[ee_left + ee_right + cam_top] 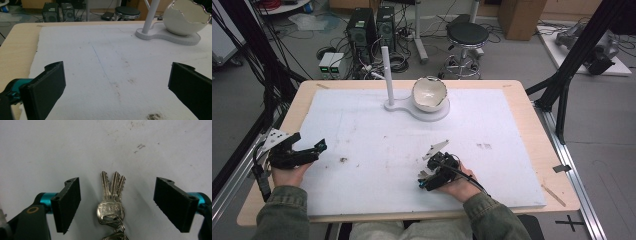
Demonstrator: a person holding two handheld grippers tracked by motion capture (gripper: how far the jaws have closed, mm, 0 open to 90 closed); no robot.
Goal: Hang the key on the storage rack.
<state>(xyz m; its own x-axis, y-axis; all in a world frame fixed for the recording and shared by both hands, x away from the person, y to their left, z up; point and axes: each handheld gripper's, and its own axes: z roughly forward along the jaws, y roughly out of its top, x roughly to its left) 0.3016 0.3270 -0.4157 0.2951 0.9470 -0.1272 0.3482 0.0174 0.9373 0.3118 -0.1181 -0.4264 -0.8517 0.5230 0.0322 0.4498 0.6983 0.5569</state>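
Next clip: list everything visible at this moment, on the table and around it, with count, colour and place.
Keys: one bunch, silver, flat on the mat between the right tongs' open jaws.
Bowl: one, white, jagged eggshell-like rim, on the stand's base at the far middle of the mat.
Stand: one, white, upright post on a flat base, left of the bowl.
Mat: one, white, stained, covering most of the table.
Table: one, light wood.
Stool: one, black seat, on the floor beyond the table.
Computer towers: two, black, floor at far left.
Left tongs: black jaws, open, near left of the mat.
Right tongs: black jaws, open, over the keys.
Sleeves: two, olive green, near edge.
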